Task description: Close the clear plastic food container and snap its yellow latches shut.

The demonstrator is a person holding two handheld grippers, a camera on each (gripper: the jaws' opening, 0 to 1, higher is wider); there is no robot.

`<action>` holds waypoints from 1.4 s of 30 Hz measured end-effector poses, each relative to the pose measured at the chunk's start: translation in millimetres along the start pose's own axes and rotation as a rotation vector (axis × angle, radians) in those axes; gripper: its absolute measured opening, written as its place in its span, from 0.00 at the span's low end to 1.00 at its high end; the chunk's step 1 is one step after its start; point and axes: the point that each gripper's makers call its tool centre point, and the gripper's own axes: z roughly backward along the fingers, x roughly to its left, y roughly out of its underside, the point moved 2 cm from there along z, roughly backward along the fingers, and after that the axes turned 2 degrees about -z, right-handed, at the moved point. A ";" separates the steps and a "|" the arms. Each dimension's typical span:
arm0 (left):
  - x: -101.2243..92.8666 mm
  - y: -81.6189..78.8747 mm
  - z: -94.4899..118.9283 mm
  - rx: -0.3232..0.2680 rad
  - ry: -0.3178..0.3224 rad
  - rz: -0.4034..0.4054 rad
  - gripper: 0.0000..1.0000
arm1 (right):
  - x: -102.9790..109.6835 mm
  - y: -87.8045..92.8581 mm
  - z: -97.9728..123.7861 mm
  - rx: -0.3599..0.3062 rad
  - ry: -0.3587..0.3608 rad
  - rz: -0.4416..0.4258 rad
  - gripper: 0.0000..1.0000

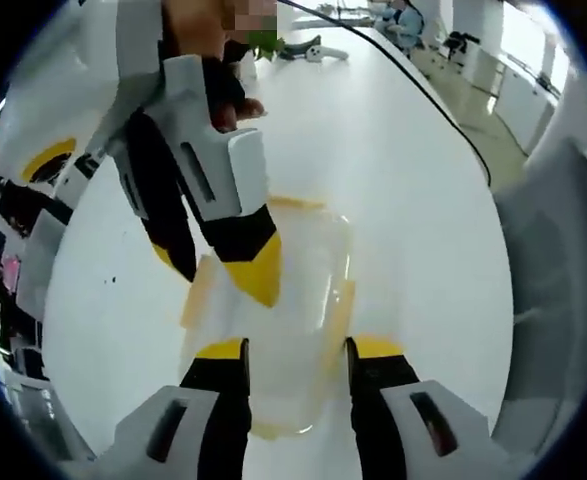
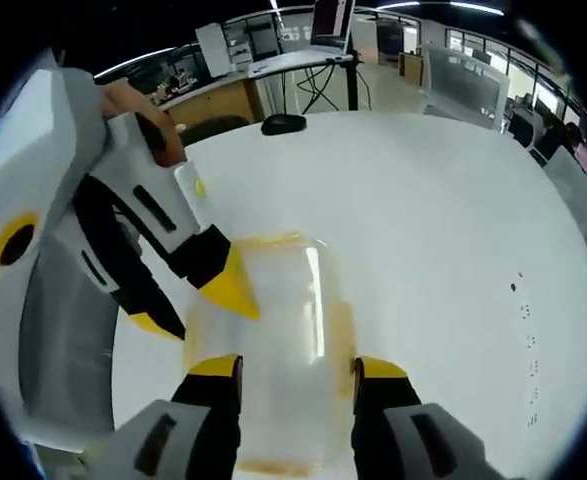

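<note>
The clear container (image 1: pixel 273 330) sits on the white tabletop (image 1: pixel 413 200) between the spread fingers of the left claw (image 1: pixel 295 352); the right claw (image 2: pixel 295 368), also apart, straddles it.

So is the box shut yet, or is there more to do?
The lid looks laid on the box, though whether it's pressed fully down is unclear. Both grippers, left and right, hang open over it, jaws either side. The yellow latches can't be judged snapped; at least one seems to stick out, so latching remains.
</note>
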 end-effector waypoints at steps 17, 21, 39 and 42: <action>-0.3 4.0 -3.0 -0.010 -0.068 0.030 0.34 | -7.5 -6.0 -3.9 0.062 -0.056 0.076 0.38; -0.3 3.7 -4.8 -0.007 -0.087 0.024 0.33 | -1.6 -5.0 -5.7 0.110 -0.120 0.042 0.37; -1.4 4.1 -4.6 0.003 -0.128 0.023 0.33 | 3.6 -1.6 -7.1 0.080 -0.095 0.022 0.39; -2.0 4.1 -4.3 -0.002 -0.120 0.009 0.33 | 6.3 -1.0 -7.0 0.092 -0.091 0.019 0.39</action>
